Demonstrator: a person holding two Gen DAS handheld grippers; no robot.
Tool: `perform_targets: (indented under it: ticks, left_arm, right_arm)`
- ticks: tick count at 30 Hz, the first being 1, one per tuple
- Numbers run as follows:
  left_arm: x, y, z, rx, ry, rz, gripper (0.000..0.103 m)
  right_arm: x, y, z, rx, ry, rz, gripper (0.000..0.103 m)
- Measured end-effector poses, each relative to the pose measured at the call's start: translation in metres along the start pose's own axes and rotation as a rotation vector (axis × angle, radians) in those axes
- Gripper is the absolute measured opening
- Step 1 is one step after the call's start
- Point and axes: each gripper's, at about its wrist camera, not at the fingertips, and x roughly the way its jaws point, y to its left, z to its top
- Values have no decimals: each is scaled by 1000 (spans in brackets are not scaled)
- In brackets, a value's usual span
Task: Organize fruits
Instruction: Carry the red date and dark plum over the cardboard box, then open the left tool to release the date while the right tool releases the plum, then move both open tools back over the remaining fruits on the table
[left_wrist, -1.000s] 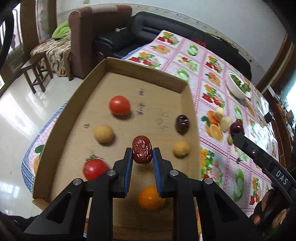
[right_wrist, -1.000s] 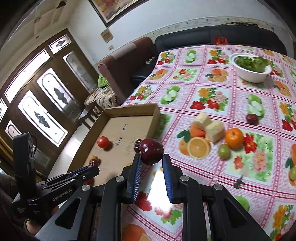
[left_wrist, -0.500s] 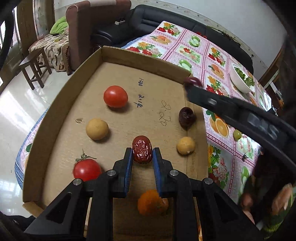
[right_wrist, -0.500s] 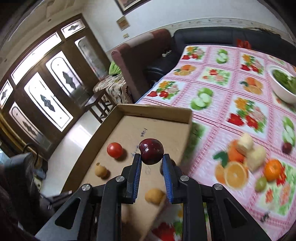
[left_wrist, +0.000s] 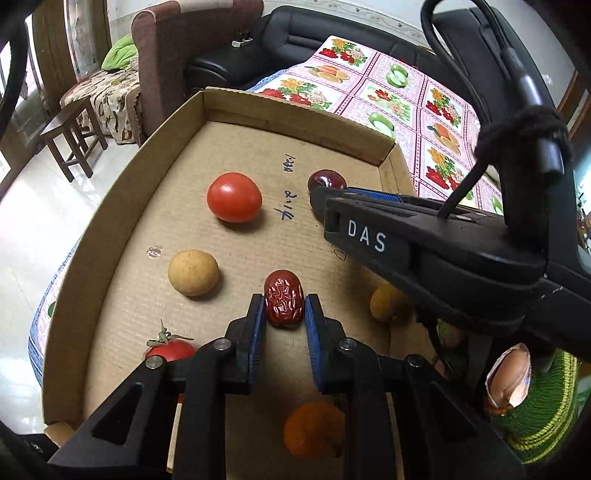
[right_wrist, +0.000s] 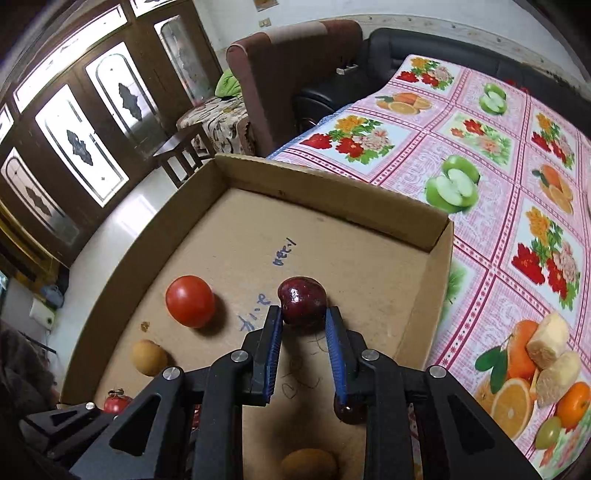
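My left gripper (left_wrist: 284, 308) is shut on a wrinkled red date (left_wrist: 283, 298) just above the floor of the cardboard tray (left_wrist: 295, 122). My right gripper (right_wrist: 303, 321) is shut on a dark red cherry (right_wrist: 302, 305) over the tray's middle (right_wrist: 332, 206); it also shows in the left wrist view (left_wrist: 325, 181) at the tip of the right gripper. In the tray lie a red tomato (left_wrist: 234, 197), a yellow round fruit (left_wrist: 193, 272), a stemmed tomato (left_wrist: 168, 349), an orange (left_wrist: 314, 428), another yellow fruit (left_wrist: 386, 303) and a dark cherry (right_wrist: 349, 410).
The tray sits at the edge of a table with a pink fruit-print cloth (right_wrist: 498, 147). Loose fruit on the cloth at the right: an orange (right_wrist: 572, 404), pale chunks (right_wrist: 550, 354), a green grape (right_wrist: 548, 432). Armchair (right_wrist: 288, 66), sofa and stool (left_wrist: 74, 140) stand beyond.
My right gripper has carried the cherry from over the tablecloth to above the tray's middle and lower. My left gripper has sunk a little with the date.
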Motion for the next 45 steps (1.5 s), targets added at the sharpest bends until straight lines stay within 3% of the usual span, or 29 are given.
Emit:
perform_targets:
  ticks: [6, 10, 25, 29, 45]
  left_arm:
    - [-2, 0, 0, -9, 6, -2, 21]
    - [-4, -2, -1, -12, 13, -2, 48]
    - [-30, -12, -6, 3, -50, 7, 48]
    - [-38, -20, -8, 19, -70, 2, 48]
    - [-57, -69, -23, 121, -119, -13, 48]
  right_arm:
    - [-5, -1, 0, -3, -8, 21, 31]
    - [-17, 0, -1, -8, -39, 26, 38]
    - [-83, -18, -24, 66, -145, 63, 41]
    - [-108, -33, -42, 123, -187, 71, 47]
    - [-169, -115, -132, 354, -245, 11, 47]
